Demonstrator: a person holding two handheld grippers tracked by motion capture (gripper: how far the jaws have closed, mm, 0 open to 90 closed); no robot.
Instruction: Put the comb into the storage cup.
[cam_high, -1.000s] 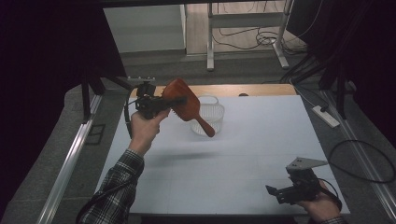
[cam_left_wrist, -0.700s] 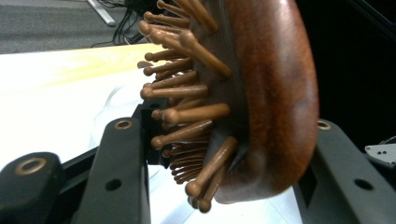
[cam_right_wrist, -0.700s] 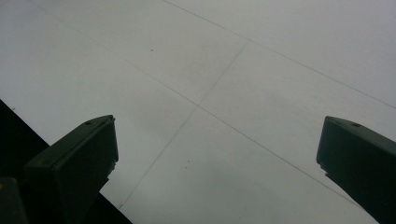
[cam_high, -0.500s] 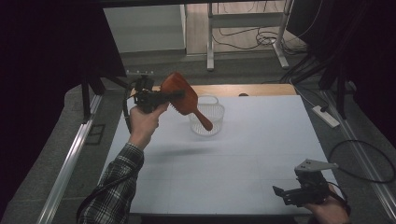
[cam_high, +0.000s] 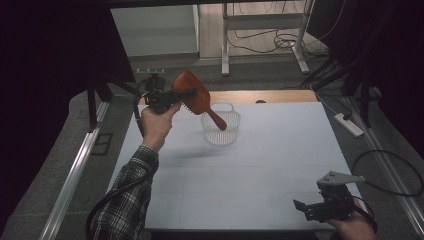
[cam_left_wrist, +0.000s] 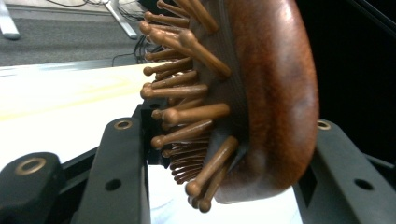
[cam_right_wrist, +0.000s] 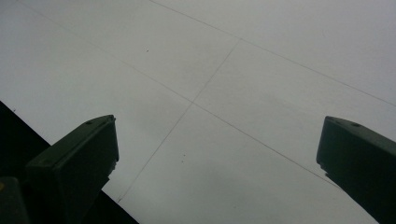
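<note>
My left gripper clenched on the wooden hairbrush, raised beside the mesh basket, handle seemingly over it; next: lower in, release; right gripper spread, empty, low over desk

White rectangular desk, faint seam lines across top; bare wood strip at far edge. Clear plastic mesh basket rests near far-left part.

Surroundings: white tabletop w/ clutter on the floor beyond.
Tabletop is pale, faint seam lines across it; wood strip along far edge. White power strip lies off the right edge on dark floor, black cable looping nr it. Metal rail runs along left side. White frame legs + tangled cords at back.
</note>
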